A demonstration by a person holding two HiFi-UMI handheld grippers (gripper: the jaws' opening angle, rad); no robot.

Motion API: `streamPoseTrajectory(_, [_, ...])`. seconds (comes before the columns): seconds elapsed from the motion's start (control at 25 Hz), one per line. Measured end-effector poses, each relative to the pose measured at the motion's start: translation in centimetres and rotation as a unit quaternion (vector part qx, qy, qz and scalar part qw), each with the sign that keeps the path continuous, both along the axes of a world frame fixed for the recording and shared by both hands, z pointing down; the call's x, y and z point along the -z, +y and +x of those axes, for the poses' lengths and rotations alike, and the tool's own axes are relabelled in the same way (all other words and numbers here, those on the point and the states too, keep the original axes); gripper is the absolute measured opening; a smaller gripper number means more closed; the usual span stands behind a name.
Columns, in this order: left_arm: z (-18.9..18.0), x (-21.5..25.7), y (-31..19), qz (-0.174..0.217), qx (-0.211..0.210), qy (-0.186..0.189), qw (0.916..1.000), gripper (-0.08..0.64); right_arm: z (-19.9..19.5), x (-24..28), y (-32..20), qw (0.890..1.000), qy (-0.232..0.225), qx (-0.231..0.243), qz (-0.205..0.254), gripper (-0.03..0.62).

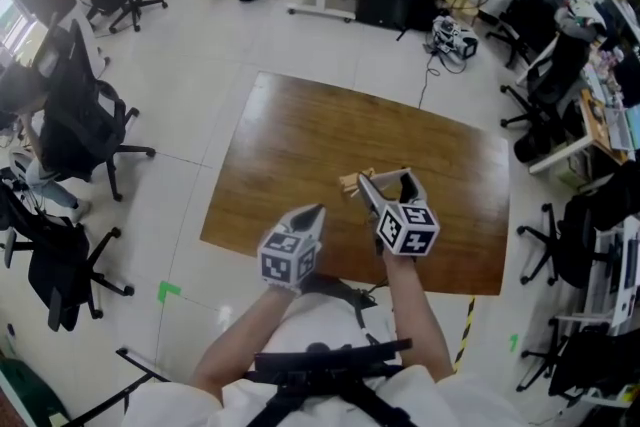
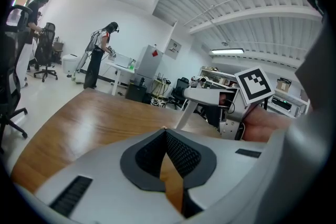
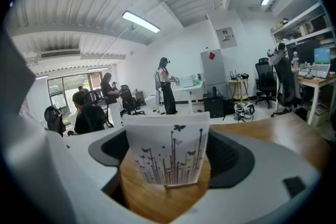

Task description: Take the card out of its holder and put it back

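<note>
Between the right gripper's [image 1: 384, 178] open fingers [image 3: 231, 157] stands the card [image 3: 167, 152]. Closing off-centre could crease it. Left gripper's [image 2: 166, 132] fingers [image 2: 184, 156] sit closed, empty.

Butterfly-printed card [image 3: 167, 157] upright between wide-apart fingers [image 3: 233, 160]

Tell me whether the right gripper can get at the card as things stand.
Probably yes. The card stands upright between the parted jaws of the right gripper, with nothing in front of it; closing should take it.
</note>
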State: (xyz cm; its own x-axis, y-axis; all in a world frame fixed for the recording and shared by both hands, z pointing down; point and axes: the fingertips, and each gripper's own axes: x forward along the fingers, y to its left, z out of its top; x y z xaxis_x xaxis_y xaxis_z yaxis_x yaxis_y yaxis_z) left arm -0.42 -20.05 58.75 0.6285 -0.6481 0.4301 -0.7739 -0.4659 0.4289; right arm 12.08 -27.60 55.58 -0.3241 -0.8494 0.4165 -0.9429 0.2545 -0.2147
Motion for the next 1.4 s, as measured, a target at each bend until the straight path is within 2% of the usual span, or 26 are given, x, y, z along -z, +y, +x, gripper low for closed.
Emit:
streamPoseTrajectory(0.68, [-1.4, -2.7, -2.0, -0.033, 0.012, -0.021, 0.9991, -0.008, -3.5, -2.3, -4.9, 0.999, 0.042, 0.033, 0.01, 0.482])
streamPoseTrajectory(1.4, [-1.3, -4.5, -3.7, -0.057, 0.016, -0.032, 0.9977, -0.008, -3.2, -6.6, -6.5, 0.997, 0.061, 0.038, -0.029, 0.483])
